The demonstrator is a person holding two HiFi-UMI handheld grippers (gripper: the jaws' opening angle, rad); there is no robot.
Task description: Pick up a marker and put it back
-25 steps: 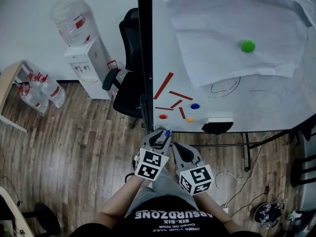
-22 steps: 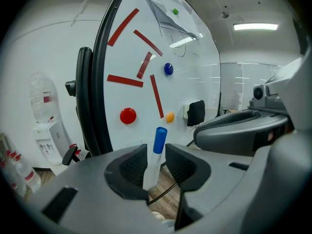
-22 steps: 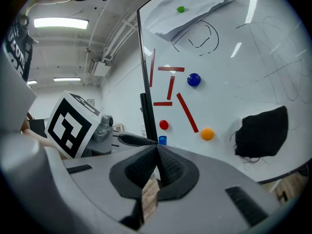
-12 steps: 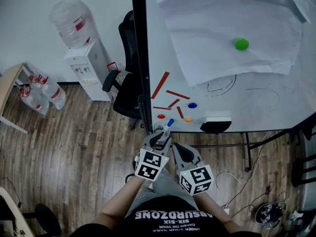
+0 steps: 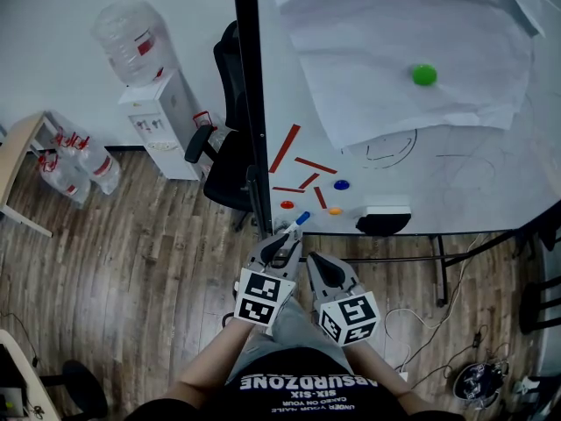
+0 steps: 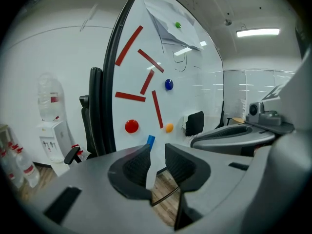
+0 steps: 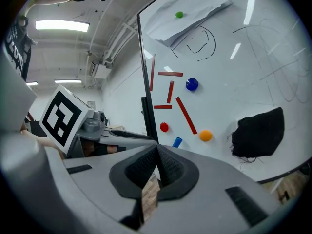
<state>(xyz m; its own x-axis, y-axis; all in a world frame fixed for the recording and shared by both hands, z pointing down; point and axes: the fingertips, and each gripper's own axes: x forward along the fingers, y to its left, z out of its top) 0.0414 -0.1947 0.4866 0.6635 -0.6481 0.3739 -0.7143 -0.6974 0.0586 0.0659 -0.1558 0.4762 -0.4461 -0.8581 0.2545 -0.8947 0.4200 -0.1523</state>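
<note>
Your left gripper (image 5: 282,243) clamps the white, blue-capped marker (image 5: 299,221) by its barrel, cap pointing at the white whiteboard's (image 5: 465,178) lower corner, probably to line it up for replacing. Your right gripper (image 5: 314,263) waits alongside, jaws closed on nothing.

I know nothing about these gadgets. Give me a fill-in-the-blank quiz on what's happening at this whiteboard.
1. The left gripper is shut on a marker with a ____ cap.
2. The magnet pinning the paper sheet to the whiteboard is ____.
3. The empty gripper, jaws together, is the person's ____ one.

Missing words: blue; green; right.
</note>
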